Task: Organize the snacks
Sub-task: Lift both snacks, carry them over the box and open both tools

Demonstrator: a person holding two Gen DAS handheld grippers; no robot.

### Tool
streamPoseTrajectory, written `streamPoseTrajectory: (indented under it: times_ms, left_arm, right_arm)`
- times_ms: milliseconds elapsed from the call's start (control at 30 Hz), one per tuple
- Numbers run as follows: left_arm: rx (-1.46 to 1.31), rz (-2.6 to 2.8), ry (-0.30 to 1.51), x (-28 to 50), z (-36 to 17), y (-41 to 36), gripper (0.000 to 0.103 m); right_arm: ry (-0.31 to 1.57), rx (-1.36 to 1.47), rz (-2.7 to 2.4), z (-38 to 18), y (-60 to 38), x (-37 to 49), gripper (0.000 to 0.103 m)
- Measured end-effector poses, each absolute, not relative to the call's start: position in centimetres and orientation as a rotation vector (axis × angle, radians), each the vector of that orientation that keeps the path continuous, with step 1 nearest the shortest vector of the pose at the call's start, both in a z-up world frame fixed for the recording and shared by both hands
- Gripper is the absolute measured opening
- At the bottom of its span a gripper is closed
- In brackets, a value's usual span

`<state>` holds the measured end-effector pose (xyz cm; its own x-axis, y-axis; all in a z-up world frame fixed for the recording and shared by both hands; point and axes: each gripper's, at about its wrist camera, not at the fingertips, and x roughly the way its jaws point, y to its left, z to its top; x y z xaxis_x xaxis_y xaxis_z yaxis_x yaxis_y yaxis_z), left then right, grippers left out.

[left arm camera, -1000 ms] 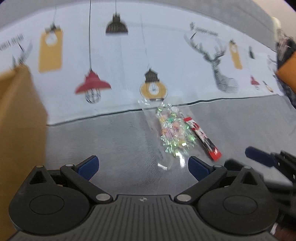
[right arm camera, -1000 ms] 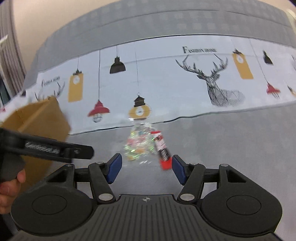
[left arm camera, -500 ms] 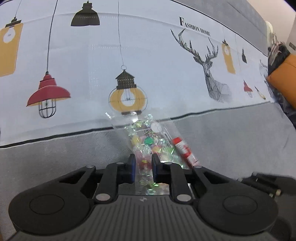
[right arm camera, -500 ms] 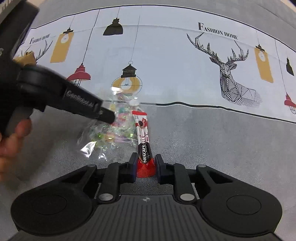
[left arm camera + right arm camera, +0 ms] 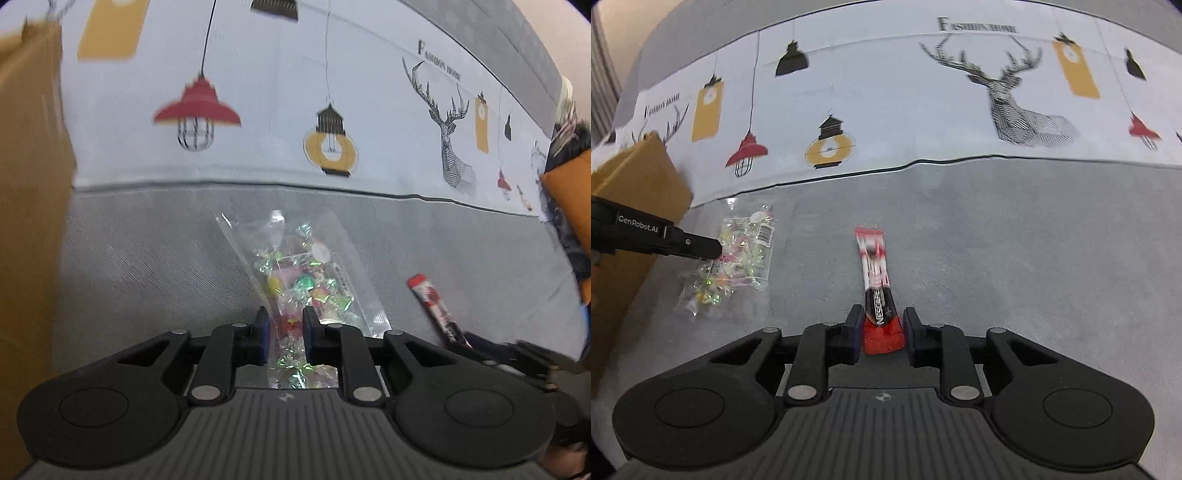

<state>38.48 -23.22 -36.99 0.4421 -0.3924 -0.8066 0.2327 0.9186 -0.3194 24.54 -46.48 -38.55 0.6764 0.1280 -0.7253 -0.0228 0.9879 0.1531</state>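
Observation:
My left gripper is shut on a clear bag of colourful candies and holds it above the grey cloth. The bag also shows in the right wrist view, gripped by the left gripper. My right gripper is shut on the lower end of a red Nescafe stick packet, which points away from me. The packet also shows in the left wrist view, to the right of the bag.
A brown cardboard box stands close at the left, also in the right wrist view. The cloth-covered surface has a white band printed with lamps and a deer behind. An orange cushion sits at far right.
Both grippers closed on their items from open a second ago. Since then the bag and the stick packet have been lifted apart, the bag moving left toward the box.

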Motion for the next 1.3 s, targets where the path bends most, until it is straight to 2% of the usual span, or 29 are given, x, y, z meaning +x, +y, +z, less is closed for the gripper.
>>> streamPoseTrajectory:
  times_ms: [33, 100, 167, 200, 233, 267, 300, 333, 567, 833, 1100, 1300]
  left_arm:
    - [-0.198, -0.392, 1.046, 38.6, -37.4, -23.1, 0.039]
    - [-0.208, -0.403, 1.033, 38.9, -37.7, -23.7, 0.041]
    - [-0.176, -0.417, 1.019, 38.9, -37.6, -24.3, 0.041]
    - [-0.145, -0.426, 1.006, 38.7, -37.6, -24.6, 0.030]
    - [-0.131, -0.440, 0.998, 38.6, -37.5, -24.8, 0.023]
    - [-0.128, -0.449, 0.994, 38.5, -37.5, -25.0, 0.019]
    - [-0.123, -0.446, 0.986, 38.4, -37.3, -25.1, 0.015]
    - [-0.116, -0.443, 0.982, 38.3, -37.1, -25.1, 0.013]
    - [-0.110, -0.445, 0.973, 36.4, -34.3, -25.1, 0.009]
    - [-0.063, -0.471, 0.879, 30.2, -29.0, -23.7, 0.004]
    - [-0.031, -0.444, 0.907, 26.3, -29.2, -22.4, 0.001]
    - [0.027, -0.453, 0.832, 24.3, -25.4, -21.8, 0.001]
  right_arm:
    - [0.816, 0.134, 0.097, -38.8, -46.4, 24.8, 0.034]
    - [0.788, 0.133, 0.119, -39.1, -46.1, 25.5, 0.050]
    - [0.774, 0.096, 0.118, -39.5, -45.6, 26.0, 0.051]
    - [0.773, 0.067, 0.112, -39.6, -45.3, 26.3, 0.050]
    - [0.772, 0.040, 0.105, -39.6, -45.0, 26.4, 0.049]
    - [0.773, 0.022, 0.093, -39.6, -44.8, 26.6, 0.040]
    - [0.775, 0.021, 0.083, -39.4, -44.8, 26.7, 0.016]
    - [0.780, 0.036, 0.072, -39.3, -45.1, 26.8, 0.011]
    - [0.784, 0.095, 0.082, -38.4, -45.2, 25.2, 0.010]
    - [0.747, 0.116, 0.125, -35.6, -42.5, 20.4, 0.010]
    - [0.747, 0.218, 0.101, -35.1, -40.2, 16.4, 0.010]
    - [0.677, 0.227, 0.100, -31.4, -38.9, 13.6, 0.010]
